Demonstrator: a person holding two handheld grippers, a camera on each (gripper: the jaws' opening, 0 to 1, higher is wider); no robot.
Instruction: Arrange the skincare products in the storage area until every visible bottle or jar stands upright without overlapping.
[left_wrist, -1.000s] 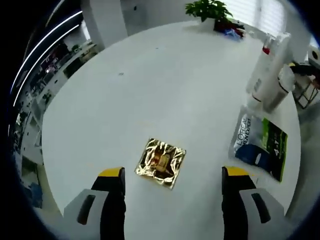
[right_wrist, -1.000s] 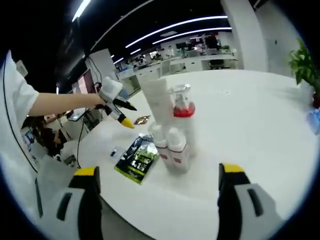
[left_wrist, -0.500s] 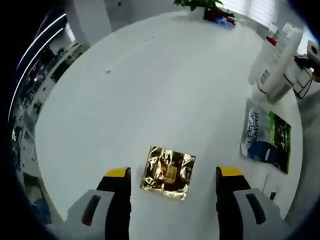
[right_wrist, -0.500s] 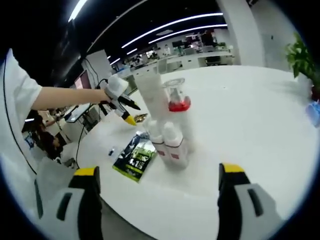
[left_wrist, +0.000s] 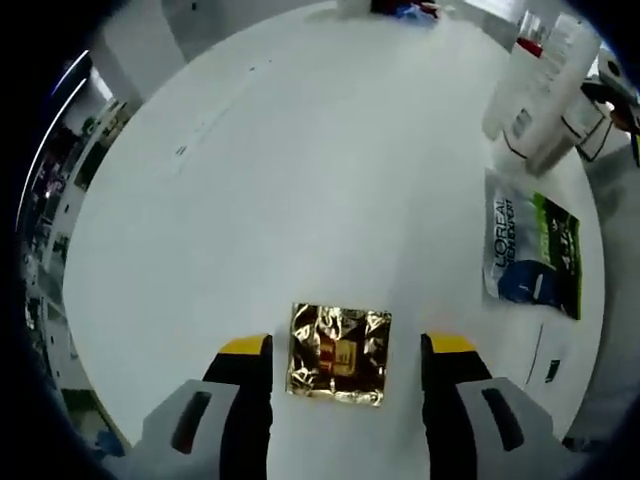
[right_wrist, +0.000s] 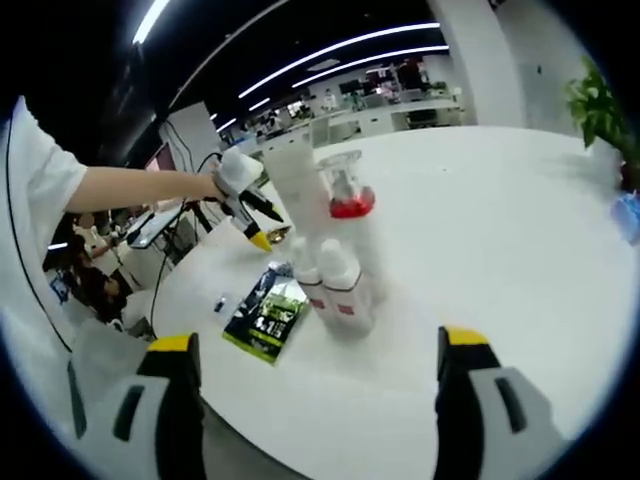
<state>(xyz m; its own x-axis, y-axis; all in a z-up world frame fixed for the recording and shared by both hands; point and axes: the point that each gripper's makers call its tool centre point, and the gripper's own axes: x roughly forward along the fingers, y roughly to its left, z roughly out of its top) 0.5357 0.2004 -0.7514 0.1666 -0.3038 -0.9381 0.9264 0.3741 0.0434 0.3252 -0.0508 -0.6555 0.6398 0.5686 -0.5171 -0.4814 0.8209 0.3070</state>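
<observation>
Gold foil sachet (left_wrist: 338, 353) lies flat on the white table (left_wrist: 300, 180) between the wide-open, empty jaws of your left gripper (left_wrist: 345, 350), so the pick-up step is in hand: lower, close on it, while your right gripper (right_wrist: 315, 350) waits open and empty near the upright bottles (right_wrist: 335, 270).

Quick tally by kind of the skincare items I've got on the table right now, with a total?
Flat sachets: 2, the gold foil sachet and the green and blue sachet
Standing white bottles or tubes: at least 3; the cluster overlaps, so the exact number is unclear
Clear-capped bottle with red band: 1
Total: at least 6
</observation>
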